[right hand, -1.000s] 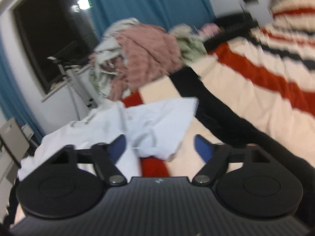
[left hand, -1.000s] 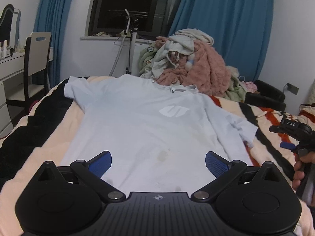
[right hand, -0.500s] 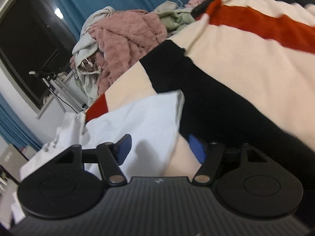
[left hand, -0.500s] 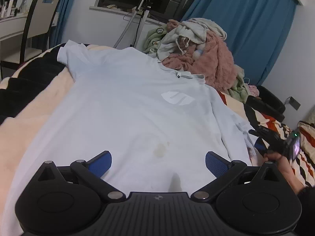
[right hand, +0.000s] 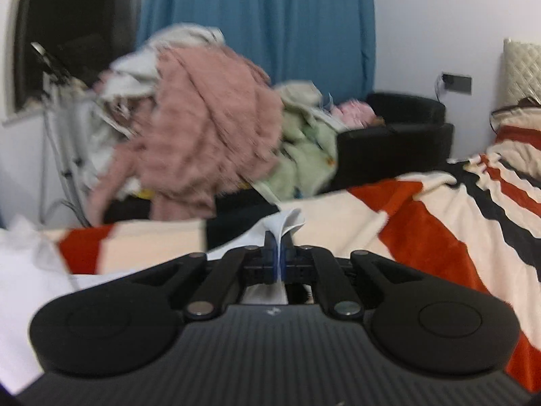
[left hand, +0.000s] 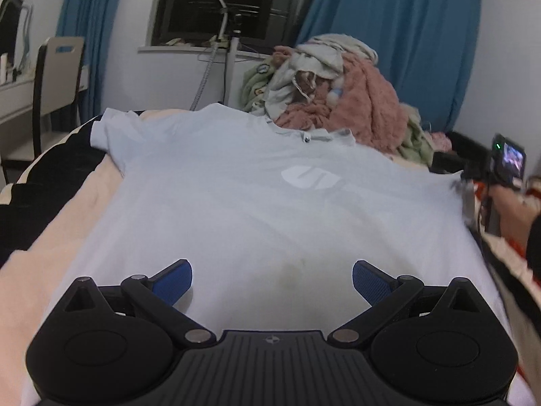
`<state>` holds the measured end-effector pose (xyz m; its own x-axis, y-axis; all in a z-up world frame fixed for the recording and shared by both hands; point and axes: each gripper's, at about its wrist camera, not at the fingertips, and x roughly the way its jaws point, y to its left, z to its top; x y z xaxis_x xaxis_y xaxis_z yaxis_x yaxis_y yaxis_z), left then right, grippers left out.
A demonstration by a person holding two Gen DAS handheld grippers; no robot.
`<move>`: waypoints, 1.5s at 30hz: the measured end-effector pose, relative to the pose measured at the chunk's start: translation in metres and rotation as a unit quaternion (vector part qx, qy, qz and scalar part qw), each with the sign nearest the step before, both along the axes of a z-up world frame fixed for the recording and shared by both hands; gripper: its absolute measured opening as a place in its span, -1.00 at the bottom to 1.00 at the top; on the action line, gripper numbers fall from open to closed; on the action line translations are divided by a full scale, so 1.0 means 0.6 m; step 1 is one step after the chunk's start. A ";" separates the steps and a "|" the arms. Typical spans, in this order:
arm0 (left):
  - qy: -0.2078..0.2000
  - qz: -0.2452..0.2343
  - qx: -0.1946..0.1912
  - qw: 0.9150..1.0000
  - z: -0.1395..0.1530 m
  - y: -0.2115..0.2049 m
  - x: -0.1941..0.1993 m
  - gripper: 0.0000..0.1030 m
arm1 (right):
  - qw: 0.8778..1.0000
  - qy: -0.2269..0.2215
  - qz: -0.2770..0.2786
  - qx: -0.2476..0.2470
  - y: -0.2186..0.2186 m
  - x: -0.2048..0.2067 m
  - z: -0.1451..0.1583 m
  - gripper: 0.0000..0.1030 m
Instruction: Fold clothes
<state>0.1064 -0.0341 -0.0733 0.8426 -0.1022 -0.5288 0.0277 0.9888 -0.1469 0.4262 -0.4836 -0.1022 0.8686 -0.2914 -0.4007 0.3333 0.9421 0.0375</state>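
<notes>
We had the pale blue polo shirt [left hand: 236, 209] spread flat, front up, across the bed [left hand: 61, 223], collar twd the far edge by the window, hem at the near edge under our left claw [left hand: 272, 279]. Left claw hovered just over the hem w/ its blue pads [left hand: 174, 279] wide apart, nothing btwn them. A yellowish stain [left hand: 292, 270] showed on the fabric btwn those pads, and a white logo [left hand: 311, 177] sat on the chest.

Our right claw [right hand: 279, 257] was at the bed's right side, jaws pinched together on the shirt's sleeve [right hand: 287, 220]; a tuft of pale cloth stuck up past the pads. In the left wrist view that sleeve looked pulled taut twd the right claw, w/ the hand [left hand: 507, 209] holding it partly blurred.

The striped blanket [right hand: 439, 223] (cream, red, black) covered the bed under the shirt. A pile of laundry [left hand: 338, 94], mostly pink fleece w/ green and white bits, sat past the far edge. A chair [left hand: 57, 74] stood off the bed's left side.
</notes>
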 end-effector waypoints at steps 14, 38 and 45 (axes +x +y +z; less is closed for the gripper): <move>0.022 0.000 0.006 1.000 -0.019 -0.006 0.019 0.97 | 0.998 -0.027 0.016 0.060 0.033 -0.112 0.033 0.64; 0.039 -0.160 -0.099 0.981 0.032 -0.064 -0.155 0.18 | 0.984 -0.090 0.065 0.136 0.242 -0.810 0.192 0.64; 0.055 -0.280 -0.112 0.952 0.015 -0.168 -0.194 -0.44 | 0.983 -0.119 0.050 0.127 0.213 -0.841 0.186 0.65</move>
<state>-0.0099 -0.1348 -0.0645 0.5634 -0.6400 -0.5224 0.5137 0.7666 -0.3852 -0.0786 -0.3558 0.0096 0.9658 -0.1161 -0.2317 0.1926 0.9198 0.3419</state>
